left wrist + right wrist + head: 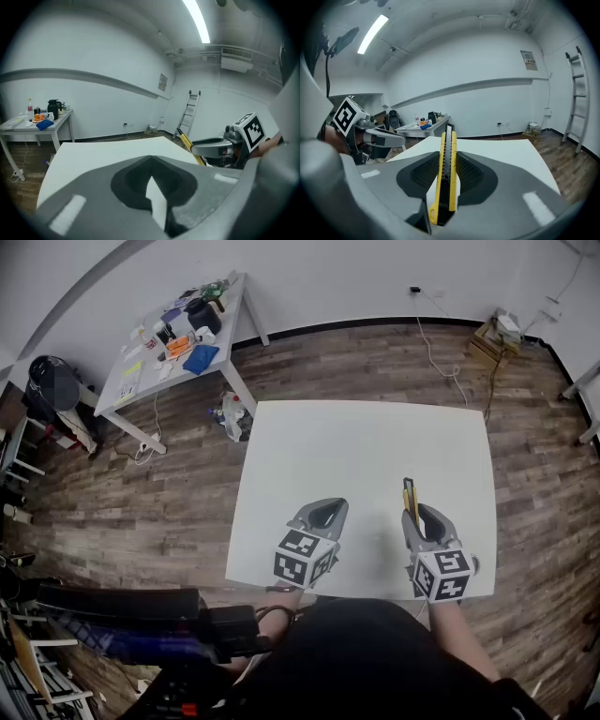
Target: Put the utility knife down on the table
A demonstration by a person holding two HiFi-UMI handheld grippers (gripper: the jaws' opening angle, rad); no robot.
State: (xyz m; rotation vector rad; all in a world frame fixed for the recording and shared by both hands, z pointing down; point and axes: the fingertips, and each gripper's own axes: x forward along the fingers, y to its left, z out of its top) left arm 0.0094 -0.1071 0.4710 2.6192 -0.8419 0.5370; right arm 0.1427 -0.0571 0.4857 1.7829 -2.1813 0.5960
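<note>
The right tool (pixel 446 161) is clamped on the utility knife (pixel 445 180), its two dark ribbed pads pressing the yellow and black body from either side, so the knife stands on edge between them with its length running toward 12 o'clock, away from the person. The front end of the knife reaches past the jaw tips, and the yellow rear end sits low near the camera. In the head view this tool is over the white table (pixel 356 442) at about 5 o'clock on its top, close to the near edge, and the knife sticks out ahead of it over bare table. From the left gripper view the knife slopes with its front end raised; whether any part of it touches the table cannot be told. The left tool (pixel 324 515) is at about 7 o'clock on the same table top, beside the right one and apart from it, its jaws closed tip to tip with nothing held between them, only a sliver of white table showing through the gap behind the tips. The table stands on a wooden floor (pixel 178 512). A second table (pixel 129 381) loaded with small clutter stands at 10 o'clock from the white one, against the wall, and a ladder (pixel 576 89) leans on the wall at 3 o'clock in the right gripper view
</note>
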